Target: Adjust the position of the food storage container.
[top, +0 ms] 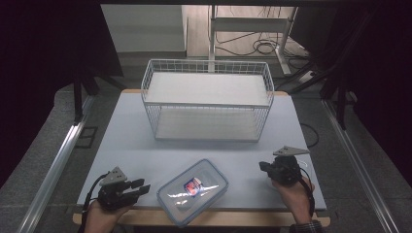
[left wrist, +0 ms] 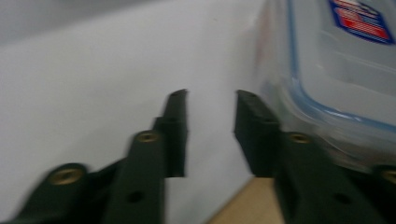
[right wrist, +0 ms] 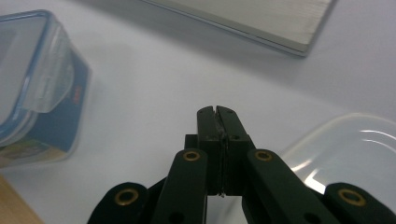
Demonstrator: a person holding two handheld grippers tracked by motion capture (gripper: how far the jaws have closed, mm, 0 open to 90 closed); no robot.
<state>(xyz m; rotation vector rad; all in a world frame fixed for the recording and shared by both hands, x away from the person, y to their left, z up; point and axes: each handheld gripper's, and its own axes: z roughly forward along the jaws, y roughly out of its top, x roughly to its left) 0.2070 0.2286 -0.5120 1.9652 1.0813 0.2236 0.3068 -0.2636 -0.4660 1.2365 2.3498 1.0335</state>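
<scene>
Left gripper (top: 142, 186) sits at the near left edge of the table (top: 126, 141), held in the person's left hand (top: 104, 213), pointing right at the clear plastic container (top: 193, 191). In the left gripper view its jaws stand a narrow gap apart with bare table between them; nothing gripped, and the right-hand jaw is just beside the container's blue-sealed lid edge (left wrist: 299, 88), contact unclear because of blur. The container lies flat near the front edge, centre, rotated so its corners point off-axis, lid on, red and blue label (top: 192, 185) on top. Behind it, mid-table, stands the white wire basket (top: 206, 99) with two shelves, well apart from both grippers. Right gripper (top: 264, 167) is at the near right, in the right hand (top: 296, 194), aimed left toward the container but apart from it. In the right gripper view the jaws are pressed fully together, holding nothing; the gripper (right wrist: 217, 111) hovers over bare table with a translucent lid (right wrist: 345, 149) at lower right and a lidded box with a blue wrapper (right wrist: 42, 93) at the left.
</scene>
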